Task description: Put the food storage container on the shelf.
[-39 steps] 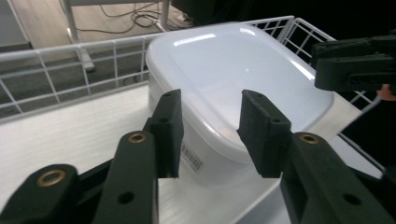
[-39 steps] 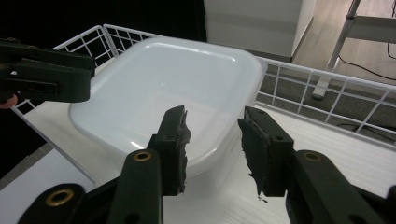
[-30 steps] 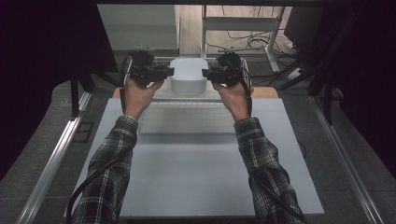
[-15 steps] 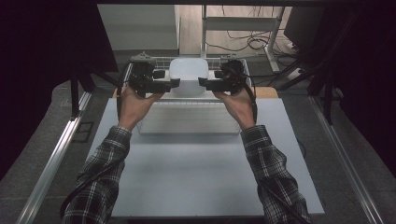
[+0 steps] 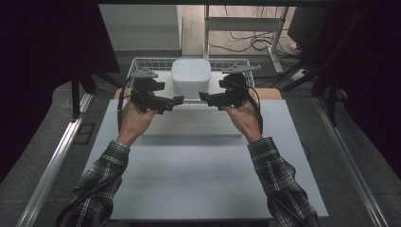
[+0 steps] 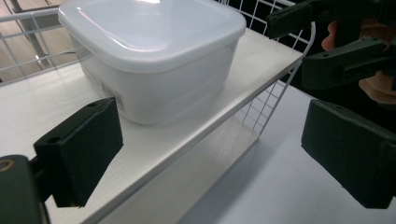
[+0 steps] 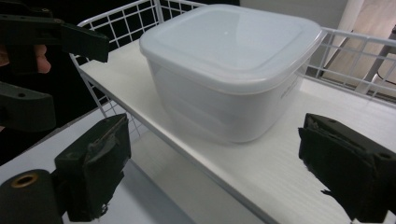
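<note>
Lidded container [image 5: 190, 77] on shelf [image 6: 154, 140], between claws.

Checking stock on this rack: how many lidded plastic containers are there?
1. A white lidded plastic container sits on the white shelf inside the wire basket rack, between the two open tools. Nothing else sits on the visible shelf.

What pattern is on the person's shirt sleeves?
A dark and light plaid check on both sleeves, clearest in the high view.
</note>
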{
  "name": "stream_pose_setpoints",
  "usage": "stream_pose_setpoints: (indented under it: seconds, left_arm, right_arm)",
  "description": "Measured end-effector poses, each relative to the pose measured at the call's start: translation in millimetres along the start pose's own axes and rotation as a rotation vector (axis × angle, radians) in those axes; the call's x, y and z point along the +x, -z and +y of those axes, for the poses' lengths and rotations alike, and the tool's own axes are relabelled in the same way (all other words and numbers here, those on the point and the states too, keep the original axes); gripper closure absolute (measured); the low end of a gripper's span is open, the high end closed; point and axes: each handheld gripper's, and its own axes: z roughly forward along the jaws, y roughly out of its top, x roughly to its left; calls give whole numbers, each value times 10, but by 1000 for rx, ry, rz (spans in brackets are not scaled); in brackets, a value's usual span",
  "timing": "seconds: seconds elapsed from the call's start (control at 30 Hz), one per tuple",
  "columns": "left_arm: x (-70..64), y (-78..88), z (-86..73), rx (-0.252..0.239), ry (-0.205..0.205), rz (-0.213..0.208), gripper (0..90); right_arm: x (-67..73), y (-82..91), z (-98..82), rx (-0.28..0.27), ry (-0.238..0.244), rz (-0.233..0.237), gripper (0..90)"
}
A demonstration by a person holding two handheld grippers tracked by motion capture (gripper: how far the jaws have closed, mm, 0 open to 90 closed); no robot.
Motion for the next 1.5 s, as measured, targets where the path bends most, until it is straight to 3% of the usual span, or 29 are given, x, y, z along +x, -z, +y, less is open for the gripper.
stream_pose_setpoints:
  seconds: [0.23,0.6,0.8,1.03,1.27,1.5]
  left_arm:
    - [-61,9,-112,7,-21,11,26]
    - [-170,81,-311,-28,-28,-18,36]
    - [-246,65,-454,-14,-55,-22,36]
    - [-244,73,-564,-7,-30,-41,39]
    - [-264,60,-666,22,-34,-42,40]
    - [-281,67,-780,25,-24,-54,53]
  right_arm:
    - [21,14,-84,2,9,12,65]
    - [99,94,-240,4,49,31,56]
    - [155,116,-327,9,59,39,49]
    - [200,133,-413,12,64,53,48]
    - [272,106,-511,35,118,58,27]
    - [330,103,-593,46,132,57,8]
